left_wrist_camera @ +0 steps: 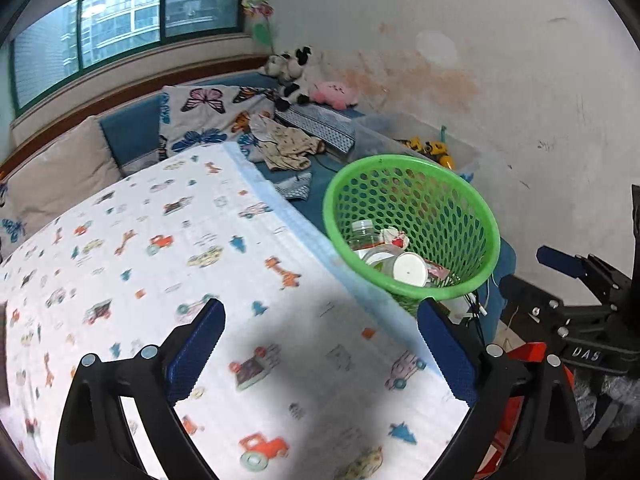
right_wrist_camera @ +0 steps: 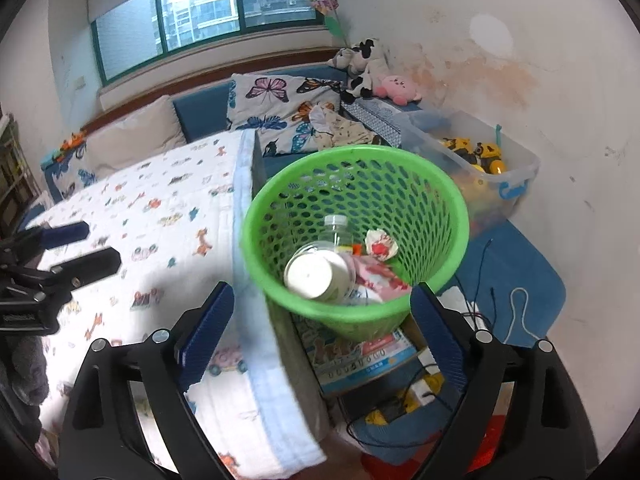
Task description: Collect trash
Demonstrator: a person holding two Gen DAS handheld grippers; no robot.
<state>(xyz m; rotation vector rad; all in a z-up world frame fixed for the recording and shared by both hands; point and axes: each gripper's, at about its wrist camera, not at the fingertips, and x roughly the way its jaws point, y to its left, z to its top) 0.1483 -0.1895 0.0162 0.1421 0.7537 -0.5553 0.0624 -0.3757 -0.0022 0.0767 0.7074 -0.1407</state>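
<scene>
A green mesh trash basket [right_wrist_camera: 400, 168] stands beside the table's right edge; it also shows in the left wrist view [left_wrist_camera: 472, 200]. Inside lie a clear plastic bottle [right_wrist_camera: 339, 232], a white cup [right_wrist_camera: 316, 276], a crumpled paper [right_wrist_camera: 380, 243] and a pink wrapper [right_wrist_camera: 376, 276]. My left gripper [left_wrist_camera: 320, 344] is open and empty above the patterned tablecloth [left_wrist_camera: 160, 248]. My right gripper [right_wrist_camera: 322, 320] is open and empty, just before the basket's near rim. The right gripper shows at the right of the left wrist view [left_wrist_camera: 576, 276]; the left gripper shows at the left of the right wrist view [right_wrist_camera: 76, 244].
A clear bin of yellow toy trucks [right_wrist_camera: 480, 156] sits against the stained wall. Plush toys [right_wrist_camera: 364, 64], butterfly pillows [right_wrist_camera: 276, 108] and clothes [right_wrist_camera: 344, 130] lie on the blue couch. A printed box [right_wrist_camera: 360, 360], cables [right_wrist_camera: 488, 308] and a blue mat [right_wrist_camera: 520, 264] are below the basket.
</scene>
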